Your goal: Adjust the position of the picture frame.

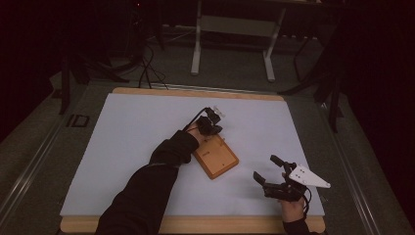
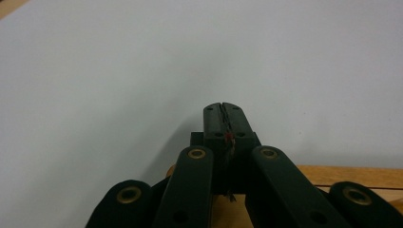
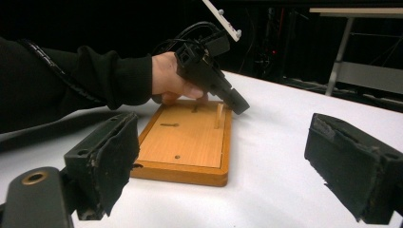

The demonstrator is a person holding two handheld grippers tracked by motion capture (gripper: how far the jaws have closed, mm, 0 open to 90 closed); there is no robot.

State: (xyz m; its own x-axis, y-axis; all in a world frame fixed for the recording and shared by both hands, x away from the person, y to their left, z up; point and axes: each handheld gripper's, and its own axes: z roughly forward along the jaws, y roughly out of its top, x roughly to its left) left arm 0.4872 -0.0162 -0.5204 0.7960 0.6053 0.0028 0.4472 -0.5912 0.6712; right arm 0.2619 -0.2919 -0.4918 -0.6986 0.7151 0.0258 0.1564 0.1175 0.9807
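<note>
Reaching over the far end of the wooden board (image 1: 215,157), the left gripper (image 1: 214,120) has its jaws clenched together, pad against pad; the left gripper view shows a thin dark strand with a reddish bit (image 2: 230,138) at the seam between the pads, too small to identify. The right gripper (image 1: 269,170) rests near the table's front right edge, jaws spread wide with nothing between them, well apart from the board. That board, a flat orange-brown slab with a slot and a small upright peg (image 3: 219,115), lies near the middle of the white table cover (image 1: 137,142), angled to its edges.
</note>
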